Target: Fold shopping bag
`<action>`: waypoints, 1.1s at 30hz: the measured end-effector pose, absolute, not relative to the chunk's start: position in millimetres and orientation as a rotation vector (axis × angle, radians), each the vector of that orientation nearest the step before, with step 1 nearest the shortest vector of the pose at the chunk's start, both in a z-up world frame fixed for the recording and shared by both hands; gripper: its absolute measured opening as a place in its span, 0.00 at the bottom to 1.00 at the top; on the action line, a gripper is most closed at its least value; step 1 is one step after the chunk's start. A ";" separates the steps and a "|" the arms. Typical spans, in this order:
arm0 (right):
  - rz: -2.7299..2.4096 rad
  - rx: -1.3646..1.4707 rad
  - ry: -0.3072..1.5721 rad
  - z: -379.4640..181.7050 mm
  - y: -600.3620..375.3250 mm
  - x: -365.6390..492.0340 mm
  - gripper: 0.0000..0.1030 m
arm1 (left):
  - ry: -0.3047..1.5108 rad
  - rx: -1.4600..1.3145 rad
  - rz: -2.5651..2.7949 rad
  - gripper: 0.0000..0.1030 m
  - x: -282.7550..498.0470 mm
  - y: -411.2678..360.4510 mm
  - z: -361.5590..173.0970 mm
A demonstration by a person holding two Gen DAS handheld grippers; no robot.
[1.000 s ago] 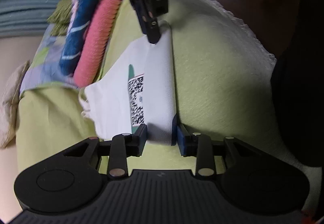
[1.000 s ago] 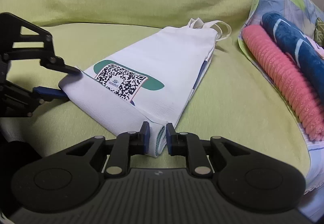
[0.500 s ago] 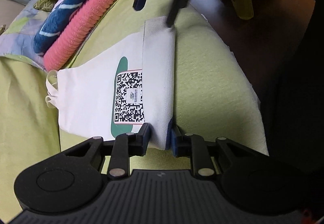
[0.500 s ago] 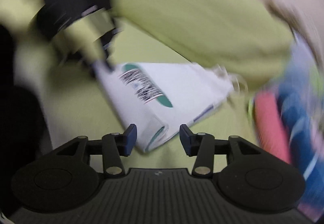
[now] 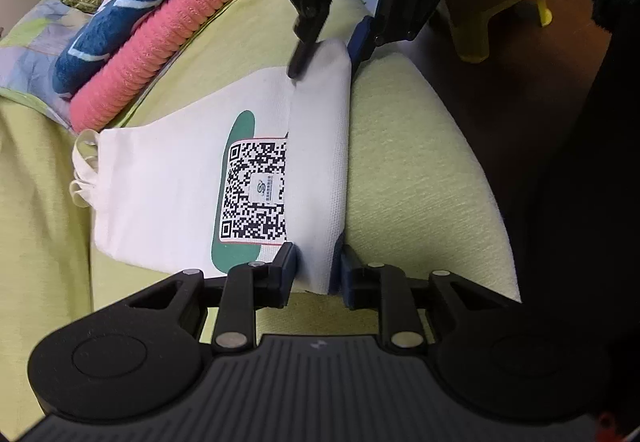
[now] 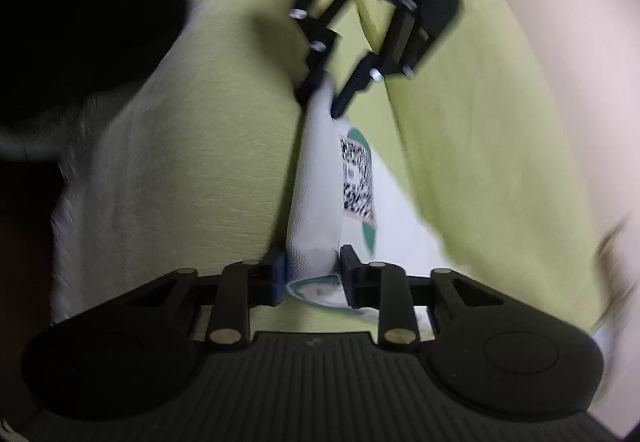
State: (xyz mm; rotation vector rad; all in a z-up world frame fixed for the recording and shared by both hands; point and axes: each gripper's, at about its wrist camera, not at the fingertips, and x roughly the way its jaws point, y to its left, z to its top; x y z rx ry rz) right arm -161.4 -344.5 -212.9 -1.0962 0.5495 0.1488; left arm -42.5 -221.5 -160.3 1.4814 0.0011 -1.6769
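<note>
A white shopping bag with a QR code and a green patch lies flat on a lime-green cushion. One long edge is folded over into a thick band. My left gripper is shut on the near end of that band. My right gripper straddles the far end, its fingers touching both sides of the fold. The blurred right wrist view shows the same band of the bag filling the right gripper, with the left gripper at the opposite end. The bag's handles poke out at the left.
A rolled pink towel and a blue patterned towel lie on a quilt to the left of the bag. The cushion's edge drops to dark floor on the right. A yellow stool stands beyond. Dark clothing fills the right side.
My right gripper let go of the fold, opened, swung round to face along the band and closed on its end again. The left gripper kept its hold.
</note>
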 end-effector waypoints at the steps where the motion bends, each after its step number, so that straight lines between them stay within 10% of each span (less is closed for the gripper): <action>1: 0.154 -1.018 0.580 -205.8 -347.8 -156.0 0.22 | 0.044 1.453 -1.690 0.29 -38.0 -225.0 -157.7; 15: 0.213 0.313 0.828 -157.0 -484.4 -88.6 0.22 | 0.730 1.031 -1.705 0.31 32.8 -284.1 -129.5; 33: -0.001 1.126 0.951 -185.5 -542.2 -98.6 0.17 | 0.890 0.851 -1.573 0.35 59.9 -288.7 -126.9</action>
